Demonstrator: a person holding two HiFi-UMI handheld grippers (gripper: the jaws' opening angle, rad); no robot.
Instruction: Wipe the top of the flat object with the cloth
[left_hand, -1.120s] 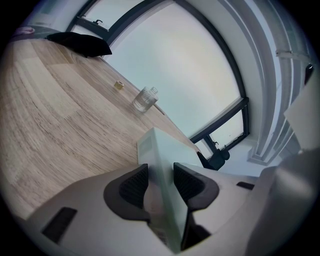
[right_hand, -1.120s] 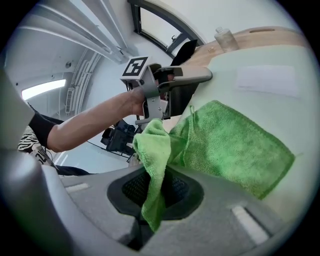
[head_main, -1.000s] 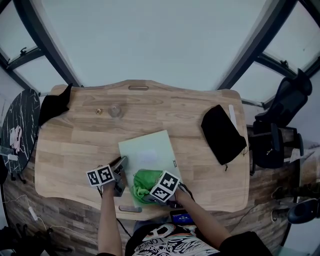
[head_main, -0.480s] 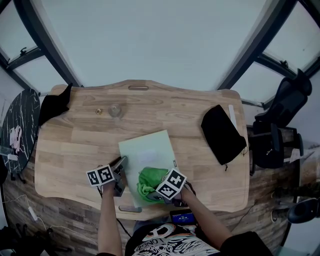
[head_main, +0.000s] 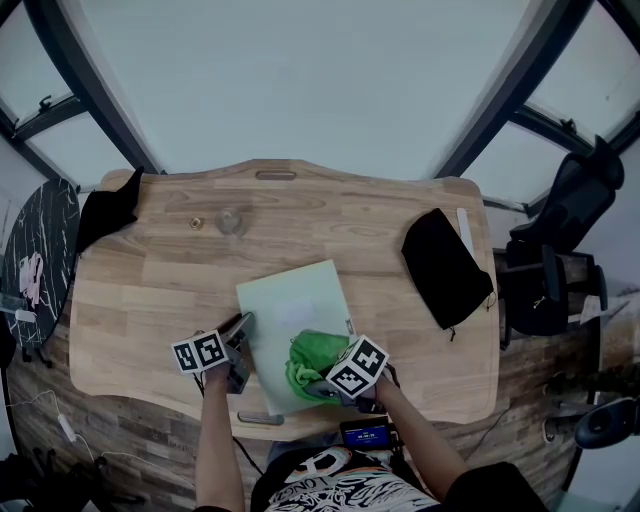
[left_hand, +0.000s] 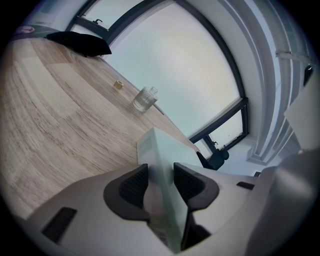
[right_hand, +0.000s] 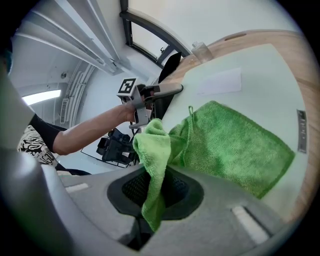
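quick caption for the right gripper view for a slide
Right gripper pinches a green cloth lying on the pale flat board; left gripper clamps the board's edge.

We see the edge of the flat board (left_hand: 156, 150) between the jaws of our left gripper (left_hand: 161, 186); ahead of them and leftward, a jar (left_hand: 144, 99) stands on the table (left_hand: 60, 115). The cloth (right_hand: 230, 145) sits between the jaws of our right gripper (right_hand: 155, 188) and lies ahead of them on the flat board.

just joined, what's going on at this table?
A person works two handheld grippers at a wooden table. The left gripper is clamped on the near-left edge of a pale flat board, apparently to steady it. The right gripper is shut on a green cloth that lies spread on the board's near part for wiping.
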